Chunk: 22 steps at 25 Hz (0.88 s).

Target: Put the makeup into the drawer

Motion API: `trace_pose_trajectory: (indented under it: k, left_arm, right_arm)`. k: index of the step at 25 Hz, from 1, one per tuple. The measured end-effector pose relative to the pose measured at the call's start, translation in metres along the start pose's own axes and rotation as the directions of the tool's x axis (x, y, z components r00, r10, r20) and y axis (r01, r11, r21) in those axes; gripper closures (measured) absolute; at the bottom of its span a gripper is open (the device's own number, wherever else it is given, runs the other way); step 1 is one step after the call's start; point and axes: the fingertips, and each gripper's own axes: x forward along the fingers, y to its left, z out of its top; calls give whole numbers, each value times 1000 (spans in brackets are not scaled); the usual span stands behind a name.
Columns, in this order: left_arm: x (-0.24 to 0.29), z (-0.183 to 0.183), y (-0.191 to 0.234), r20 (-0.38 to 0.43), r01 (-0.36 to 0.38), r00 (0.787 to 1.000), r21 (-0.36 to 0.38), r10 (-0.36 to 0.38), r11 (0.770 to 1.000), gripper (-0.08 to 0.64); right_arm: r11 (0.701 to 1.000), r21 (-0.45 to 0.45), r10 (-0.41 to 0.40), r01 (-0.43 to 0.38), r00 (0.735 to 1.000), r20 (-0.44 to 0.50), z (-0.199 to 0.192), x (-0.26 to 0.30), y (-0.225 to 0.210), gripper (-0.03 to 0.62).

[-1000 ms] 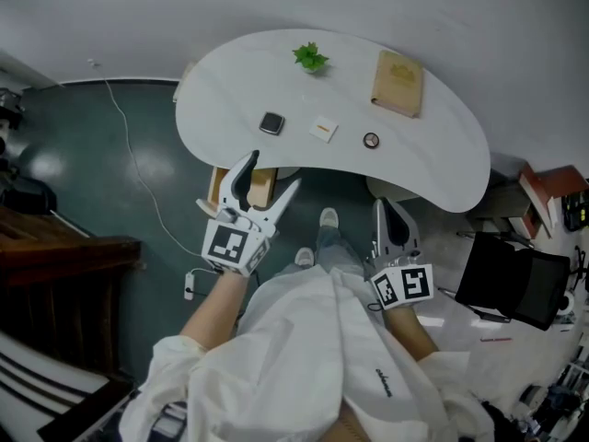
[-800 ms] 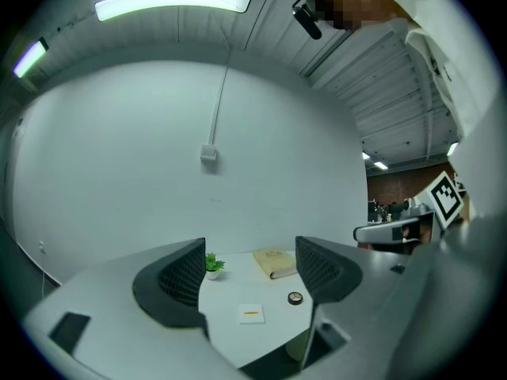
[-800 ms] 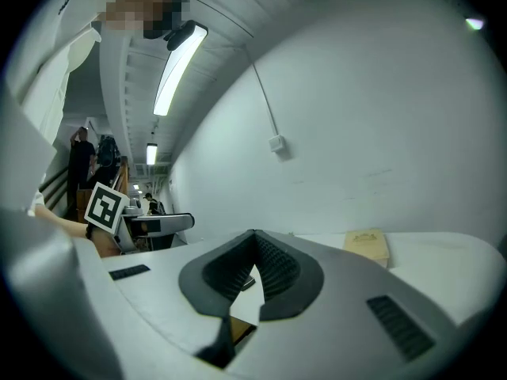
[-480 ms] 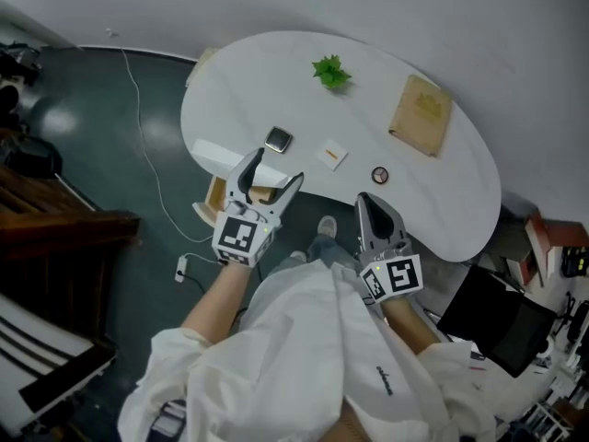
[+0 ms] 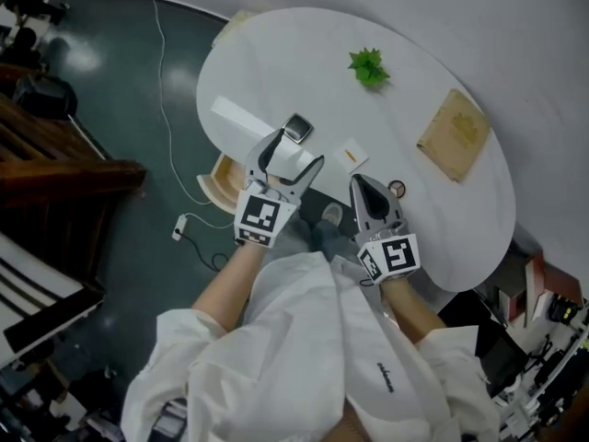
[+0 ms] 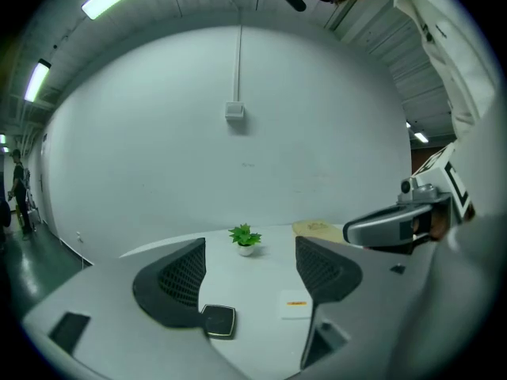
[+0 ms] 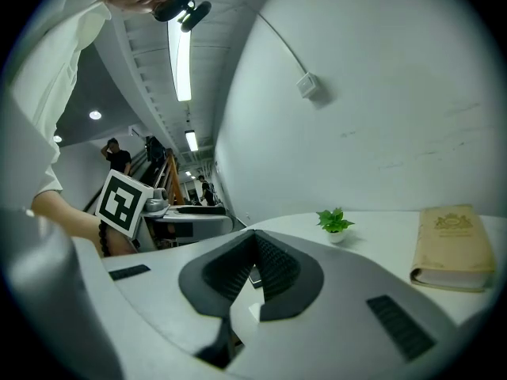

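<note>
Two opposite edges are your hold on the square compact (image 5: 296,128), probably light, stiff and slick, flat on the tabletop (image 5: 276,63) just ahead of the spread jaws of your left gripper (image 5: 294,151); those of your right gripper (image 5: 361,184) are closed on nothing.

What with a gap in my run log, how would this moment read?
left gripper: open, near compact | right gripper: shut, empty | compact: on table

Left gripper (image 5: 293,157), jaws apart, is held over the white counter (image 5: 267,63) edge just beside a dark compact (image 5: 297,128); right gripper (image 5: 361,184), jaws together, sits near a white card (image 5: 351,154).
</note>
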Motion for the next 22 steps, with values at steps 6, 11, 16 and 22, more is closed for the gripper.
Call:
trace_pose_trajectory:
  k: [6,11,16,22]
  left_arm:
    - [16,-41,21,-92,-38,995,21,40,999,215]
    - [33,-76,41,-157,-19,987,45,25,999,215]
    - [50,-105,54,-200,-7,980,5,8,1000,215]
    - [70,-136,62,-270,15,963,24,-8,1000,210]
  right_arm:
    - [999,14,29,-28,997,-65,-25,39,2,575]
    - [1000,14,13,-12,996,-90,-42,73,3,575]
    - [1000,7,-8,9,993,-117,-65,100,5,575]
    - [998,21,-52,56,983,-179,-99,124,0,575]
